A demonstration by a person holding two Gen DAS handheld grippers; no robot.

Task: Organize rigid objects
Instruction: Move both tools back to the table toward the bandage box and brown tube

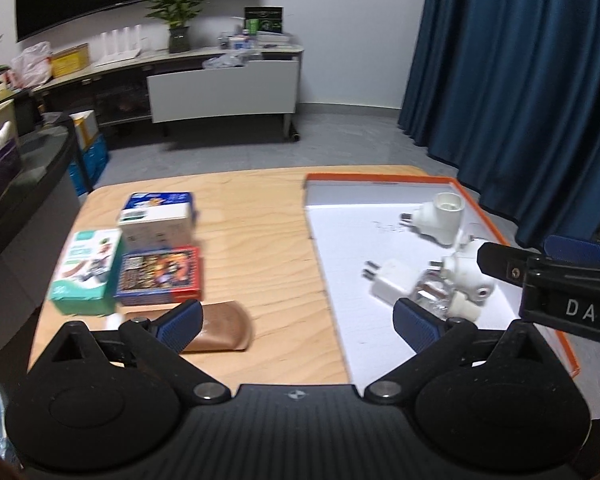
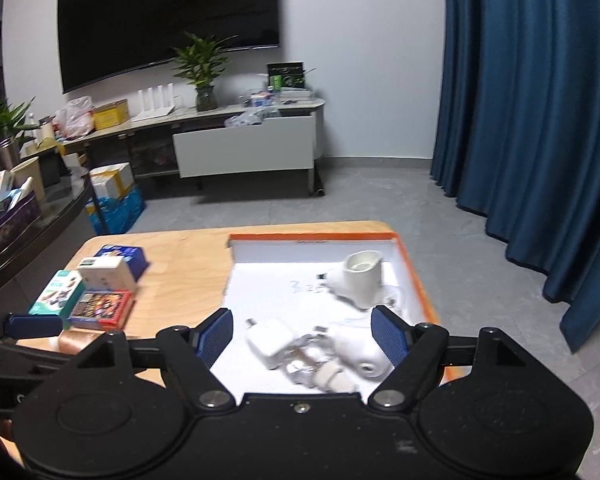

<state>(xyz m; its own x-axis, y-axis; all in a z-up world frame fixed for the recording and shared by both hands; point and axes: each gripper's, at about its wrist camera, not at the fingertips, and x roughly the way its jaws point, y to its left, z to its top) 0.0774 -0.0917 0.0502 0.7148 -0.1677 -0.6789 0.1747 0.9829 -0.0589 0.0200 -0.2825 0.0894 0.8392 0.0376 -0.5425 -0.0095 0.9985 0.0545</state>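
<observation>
White charger plug [image 2: 270,342] in orange-rimmed tray [image 1: 484,216], amid pale fittings and crinkly clear wrap. Probably light, stiff, smooth-sided; best pinched across flat faces, clear of prongs. Left gripper [image 1: 298,320] agape, empty. Right gripper [image 2: 302,336] spread over plug, not touching.

We note white plugs [image 2: 270,342] and pipe fittings [image 2: 358,278] heaped inside the orange-rimmed tray [image 2: 414,266]; four small boxes [image 1: 158,276] and a brown case [image 1: 224,330] lie left of it.
</observation>
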